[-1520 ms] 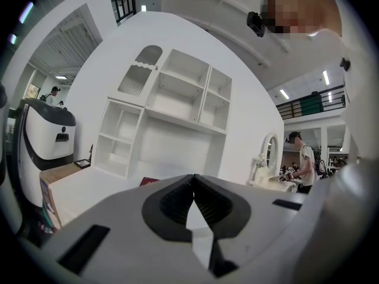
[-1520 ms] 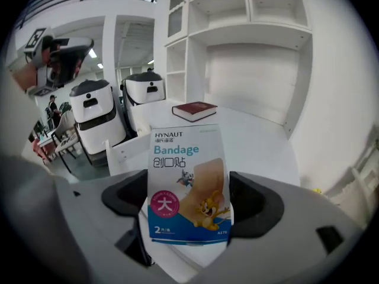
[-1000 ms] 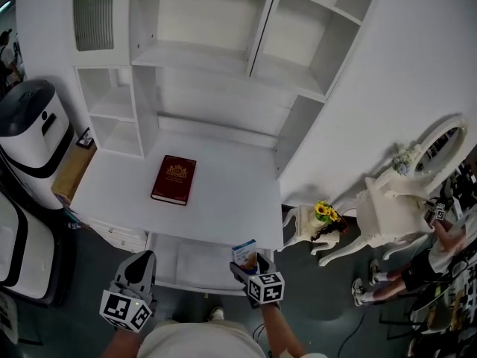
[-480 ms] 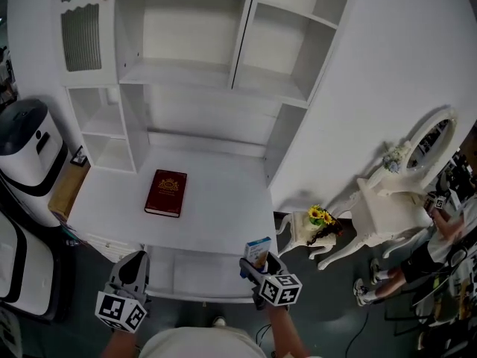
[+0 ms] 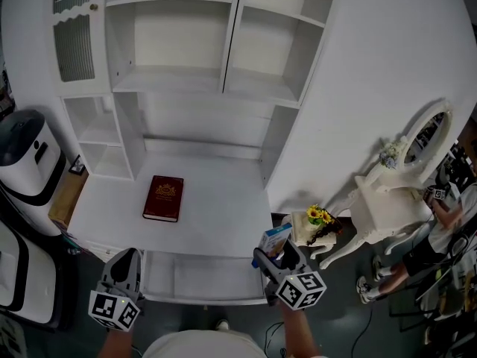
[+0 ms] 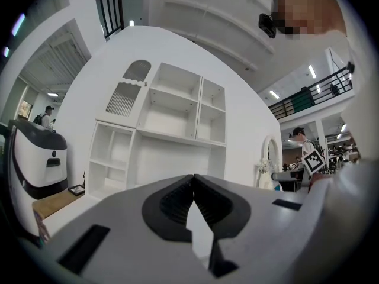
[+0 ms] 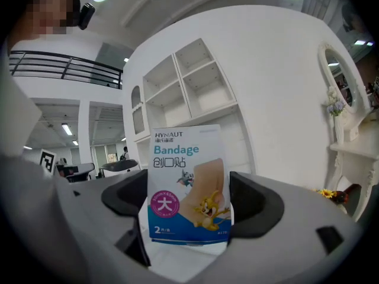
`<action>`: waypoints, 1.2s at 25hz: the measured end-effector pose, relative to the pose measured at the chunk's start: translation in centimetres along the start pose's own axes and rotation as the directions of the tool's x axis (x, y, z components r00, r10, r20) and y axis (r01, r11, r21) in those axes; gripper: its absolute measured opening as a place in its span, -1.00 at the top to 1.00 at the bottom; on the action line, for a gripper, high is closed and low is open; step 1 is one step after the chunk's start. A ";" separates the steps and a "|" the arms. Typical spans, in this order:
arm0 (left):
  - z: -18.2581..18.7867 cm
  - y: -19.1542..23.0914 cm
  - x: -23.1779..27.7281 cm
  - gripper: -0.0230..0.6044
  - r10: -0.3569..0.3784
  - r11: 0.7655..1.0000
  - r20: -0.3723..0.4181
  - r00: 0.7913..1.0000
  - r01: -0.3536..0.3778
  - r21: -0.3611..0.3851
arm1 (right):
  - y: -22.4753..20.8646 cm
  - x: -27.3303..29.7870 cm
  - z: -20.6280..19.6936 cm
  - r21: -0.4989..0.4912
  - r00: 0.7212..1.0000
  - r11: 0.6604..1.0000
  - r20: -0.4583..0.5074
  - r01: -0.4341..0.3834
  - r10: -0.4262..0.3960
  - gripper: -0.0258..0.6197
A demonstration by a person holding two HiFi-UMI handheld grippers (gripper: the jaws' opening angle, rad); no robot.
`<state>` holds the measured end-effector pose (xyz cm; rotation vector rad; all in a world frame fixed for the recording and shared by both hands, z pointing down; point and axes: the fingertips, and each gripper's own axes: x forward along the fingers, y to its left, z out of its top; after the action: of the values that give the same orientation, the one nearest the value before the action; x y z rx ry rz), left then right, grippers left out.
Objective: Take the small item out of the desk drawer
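From above, the desk shows its drawer pulled out below the front edge, and a dark red book lies flat on the left part of the top, under the white shelves. A small side table with yellow flowers stands just right of the desk. None of that layout shows from the grippers, which look level across the room at the shelves.

The right gripper view gives what the head view cannot. The small item is a bandage box printed "Bandage", with a cartoon cat and mouse on its front. It stands upright between the jaws of the right gripper. The jaws stand wide apart, and their dark pads clamp the box's two side edges. In the head view this box is only a small blue and white shape in the right gripper, out of the drawer and up by the desk's front right corner.

The left gripper hangs over the drawer's left end. Its own view shows the left gripper clenched tip to tip, gripping nothing.
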<state>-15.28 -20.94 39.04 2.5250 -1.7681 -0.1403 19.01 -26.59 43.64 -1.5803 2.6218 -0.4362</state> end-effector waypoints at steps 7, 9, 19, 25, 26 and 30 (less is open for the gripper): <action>1.4 0.8 -0.8 0.88 0.034 0.999 0.025 0.999 -0.034 -0.002 | 1.3 -3.2 5.5 -0.060 0.992 0.998 0.123 0.008 -0.001 -0.44; 1.7 1.0 -1.2 0.88 0.043 0.999 0.033 0.999 -0.043 -0.008 | 1.6 -4.2 6.6 -0.089 0.991 0.996 0.136 0.026 -0.013 -0.44; 2.6 1.3 -2.8 0.88 0.090 0.996 0.062 0.994 -0.089 -0.012 | 1.0 -10.3 8.3 -0.028 0.968 0.993 0.228 0.115 -0.105 -0.44; 2.7 1.1 -3.6 0.88 0.124 0.992 0.058 0.991 -0.123 -0.018 | -0.3 -11.2 7.7 -0.038 0.967 0.989 0.219 0.144 -0.132 -0.44; 2.6 0.9 -3.7 0.88 0.127 0.992 0.055 0.990 -0.127 -0.016 | -0.4 -11.2 7.6 -0.047 0.967 0.988 0.214 0.148 -0.134 -0.44; 1.7 0.5 -3.9 0.87 0.140 0.990 0.036 0.990 -0.139 -0.017 | -0.6 -10.9 7.4 -0.062 0.971 0.988 0.206 0.141 -0.126 -0.44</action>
<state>-17.30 -17.47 37.53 2.3940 -1.9424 -0.1928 26.08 -18.92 35.55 -1.7300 2.4186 -0.1727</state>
